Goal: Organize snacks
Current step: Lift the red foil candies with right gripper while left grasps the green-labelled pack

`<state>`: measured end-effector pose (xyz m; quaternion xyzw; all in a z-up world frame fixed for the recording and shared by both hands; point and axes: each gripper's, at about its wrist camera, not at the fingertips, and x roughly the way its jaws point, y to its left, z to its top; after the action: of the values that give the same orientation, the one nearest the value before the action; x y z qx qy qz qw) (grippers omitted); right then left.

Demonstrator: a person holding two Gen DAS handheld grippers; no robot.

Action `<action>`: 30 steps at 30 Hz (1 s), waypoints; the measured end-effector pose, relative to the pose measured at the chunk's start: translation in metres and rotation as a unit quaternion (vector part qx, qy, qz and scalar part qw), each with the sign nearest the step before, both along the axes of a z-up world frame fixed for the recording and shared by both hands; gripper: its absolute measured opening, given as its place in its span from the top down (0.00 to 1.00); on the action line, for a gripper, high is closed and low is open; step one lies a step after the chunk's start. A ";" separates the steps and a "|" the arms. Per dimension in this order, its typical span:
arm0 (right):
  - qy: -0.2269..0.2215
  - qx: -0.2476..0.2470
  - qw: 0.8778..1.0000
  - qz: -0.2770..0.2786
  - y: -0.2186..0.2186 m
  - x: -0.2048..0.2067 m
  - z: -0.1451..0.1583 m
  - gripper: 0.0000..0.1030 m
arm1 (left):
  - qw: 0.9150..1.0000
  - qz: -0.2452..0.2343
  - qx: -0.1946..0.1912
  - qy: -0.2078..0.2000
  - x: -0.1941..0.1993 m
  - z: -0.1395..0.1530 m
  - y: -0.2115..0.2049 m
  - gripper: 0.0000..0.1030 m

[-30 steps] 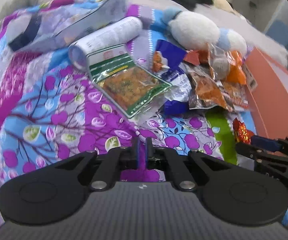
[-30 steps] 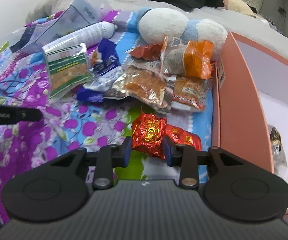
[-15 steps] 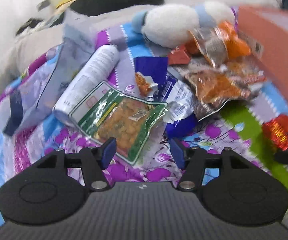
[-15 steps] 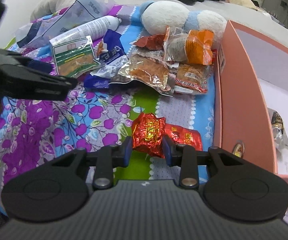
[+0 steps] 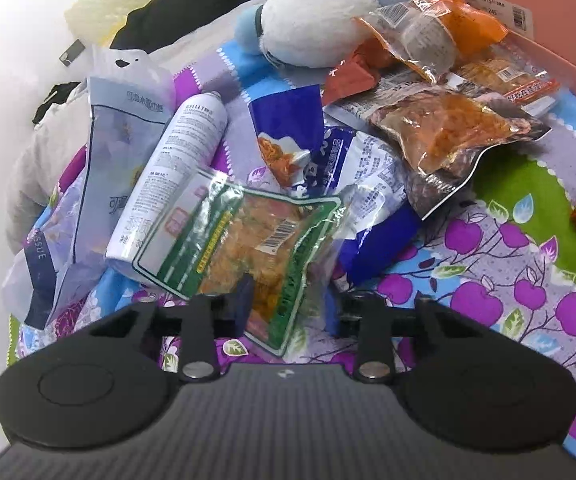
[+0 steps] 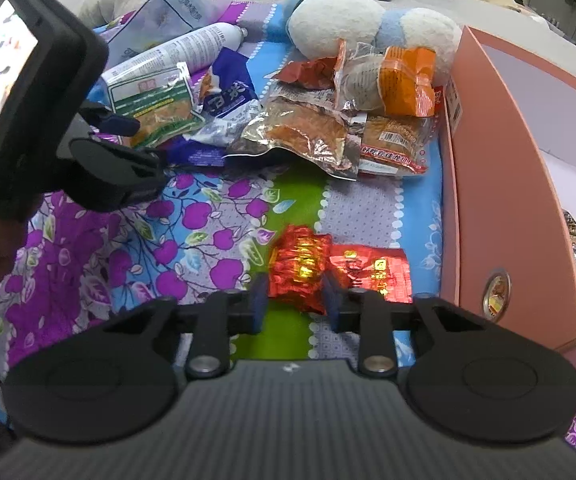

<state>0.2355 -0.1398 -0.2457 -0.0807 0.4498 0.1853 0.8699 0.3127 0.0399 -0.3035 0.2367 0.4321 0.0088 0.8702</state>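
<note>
The left gripper has its jaws spread wide on either side of the near end of the green-edged snack pouch, which lies flat on the flowered bedspread with its far end resting on the white spray can; the jaws are not yet pressing the pouch, and straddling it this way looks like the set-up for a pinch on its near edge. The right gripper is clamped on the crumpled red foil packet, which sits between its pads with its flat tail trailing to the right, just beside the pink box. That box, open at the right of the scene with one wrapped snack already inside, seems to be where the snacks are meant to go, so holding the red packet close to its wall makes sense. The remaining snacks, among them a blue and white bag and a foil pouch of orange strips, lie heaped farther off against the plush toy.
</note>
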 end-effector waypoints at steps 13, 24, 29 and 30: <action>-0.004 0.008 1.000 0.011 -0.003 -0.018 0.013 0.97 | 0.999 -0.010 -0.041 -0.014 -0.062 0.033 -0.009 0.87; 0.003 0.023 1.000 0.014 -0.014 -0.073 0.026 0.96 | 0.995 -0.048 -0.082 -0.011 -0.170 0.058 -0.033 0.87; 0.013 0.030 0.999 0.018 -0.015 -0.100 0.028 0.96 | 0.993 -0.052 -0.102 -0.001 -0.204 0.059 -0.036 0.87; 0.015 0.031 0.999 0.018 -0.015 -0.104 0.028 0.96 | 0.993 -0.052 -0.103 -0.001 -0.211 0.059 -0.035 0.87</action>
<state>0.1315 -0.1553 -0.2178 -0.0594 0.4550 0.2161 0.8618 0.1018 0.0045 -0.2445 0.1674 0.4171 -0.0807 0.8897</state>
